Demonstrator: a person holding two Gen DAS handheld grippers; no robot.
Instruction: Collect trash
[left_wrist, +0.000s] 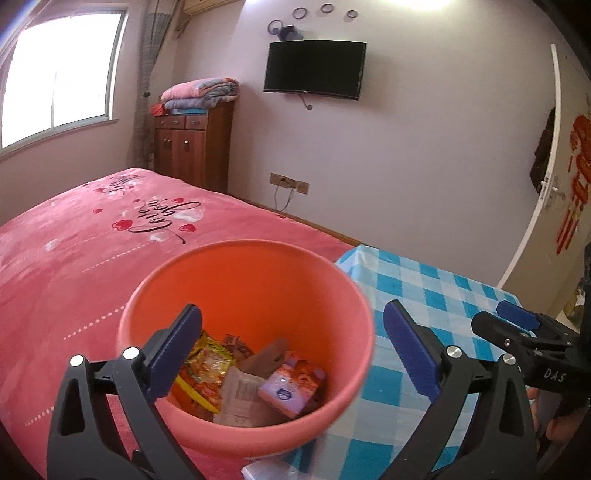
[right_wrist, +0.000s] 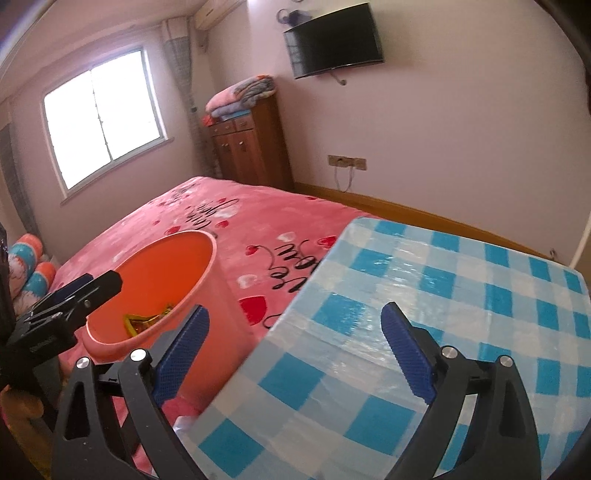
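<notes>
Bedroom, pink bed (left_wrist: 74, 258) beside checked worktop (right_wrist: 443, 295). Orange bin (left_wrist: 251, 280) sits on soft bed, wrappers (left_wrist: 240, 376) inside. Your left gripper (left_wrist: 291, 347) and right gripper (right_wrist: 293, 354): fingers apart, empty. Risk: you nudge bin rim, it tips, trash spills.

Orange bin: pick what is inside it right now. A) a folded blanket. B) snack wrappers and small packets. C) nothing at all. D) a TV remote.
B: the left wrist view looks down into the orange bin and shows a yellow-red snack wrapper, a paper piece and a small purple packet at the bottom.
</notes>
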